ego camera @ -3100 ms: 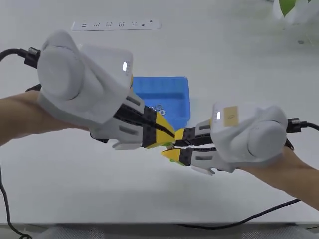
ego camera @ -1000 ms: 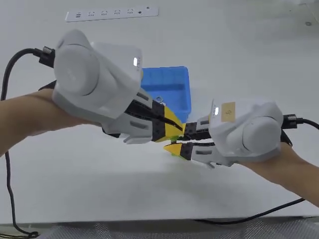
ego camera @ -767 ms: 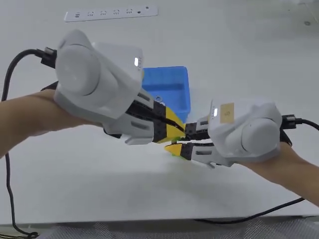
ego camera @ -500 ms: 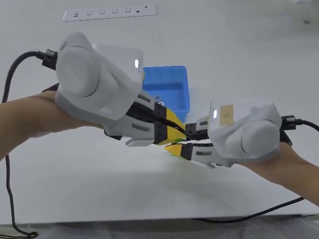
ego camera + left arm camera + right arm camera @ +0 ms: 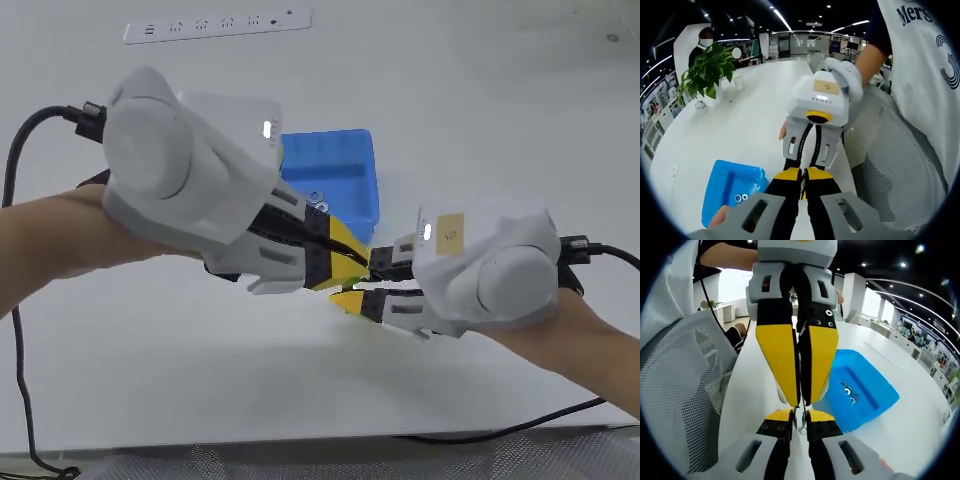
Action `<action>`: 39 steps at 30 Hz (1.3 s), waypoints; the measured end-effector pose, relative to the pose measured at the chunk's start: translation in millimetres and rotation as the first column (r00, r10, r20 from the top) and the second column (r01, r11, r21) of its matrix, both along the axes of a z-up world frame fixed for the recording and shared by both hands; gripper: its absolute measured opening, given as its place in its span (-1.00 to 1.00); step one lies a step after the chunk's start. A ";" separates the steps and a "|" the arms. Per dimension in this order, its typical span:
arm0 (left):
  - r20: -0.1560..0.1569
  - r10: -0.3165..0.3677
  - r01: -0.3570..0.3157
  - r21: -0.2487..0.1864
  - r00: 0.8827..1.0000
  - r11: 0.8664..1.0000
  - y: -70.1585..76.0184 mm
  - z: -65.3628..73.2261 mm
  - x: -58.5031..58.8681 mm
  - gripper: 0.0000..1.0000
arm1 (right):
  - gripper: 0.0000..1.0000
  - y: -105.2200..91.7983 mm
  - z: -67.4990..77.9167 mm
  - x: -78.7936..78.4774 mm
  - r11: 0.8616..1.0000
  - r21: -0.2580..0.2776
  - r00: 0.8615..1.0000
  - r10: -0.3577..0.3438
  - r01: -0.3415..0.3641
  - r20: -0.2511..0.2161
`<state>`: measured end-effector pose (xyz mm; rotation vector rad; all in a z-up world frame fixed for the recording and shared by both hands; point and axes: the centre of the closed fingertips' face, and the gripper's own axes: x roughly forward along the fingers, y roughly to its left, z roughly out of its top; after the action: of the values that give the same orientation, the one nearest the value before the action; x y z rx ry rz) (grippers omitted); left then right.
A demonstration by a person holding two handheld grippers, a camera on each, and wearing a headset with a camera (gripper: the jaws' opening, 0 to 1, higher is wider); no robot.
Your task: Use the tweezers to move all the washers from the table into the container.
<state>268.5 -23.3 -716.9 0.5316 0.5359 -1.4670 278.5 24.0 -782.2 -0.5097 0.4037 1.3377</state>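
Over the white table my left gripper (image 5: 340,262) and my right gripper (image 5: 352,300) meet tip to tip, yellow jaw ends touching. A thin silver pair of tweezers (image 5: 378,286) runs between them, and both sets of jaws look shut on it. In the right gripper view the tweezers (image 5: 799,416) sit between my own jaws, with the left gripper (image 5: 800,390) coming down from above. The right gripper (image 5: 804,176) faces the camera in the left gripper view. Just behind stands the blue container (image 5: 345,165), holding a few washers (image 5: 315,200). The grippers hide the table below them.
A white power strip (image 5: 215,25) lies at the table's far edge. Black cables trail at the left (image 5: 18,190) and along the near edge (image 5: 500,432). A potted plant (image 5: 710,72) and a mesh chair (image 5: 890,165) appear in the left gripper view.
The two grippers have stayed tip to tip on the tweezers. The picture has shifted a little with the head.
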 end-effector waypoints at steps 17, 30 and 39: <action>-0.013 -0.009 0.009 0.003 1.000 1.000 -3.5 0.8 1.0 -0.87 | -0.77 -2.7 1.0 3.2 0.999 0.020 0.999 -0.033 0.033 -0.028; -0.026 -0.012 0.012 0.003 1.000 1.000 -5.4 0.9 1.4 -0.87 | -0.77 -4.3 1.0 2.6 0.998 0.036 0.998 -0.048 0.049 -0.046; -0.042 -0.014 0.015 0.008 0.999 1.000 -5.7 -0.3 0.4 -0.87 | -0.76 -4.8 -1.4 1.7 0.998 0.042 0.997 -0.052 0.054 -0.061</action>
<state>268.9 -29.0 -717.2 0.5130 0.5727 -1.4930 280.2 19.2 -783.6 -0.4208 0.4335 1.3099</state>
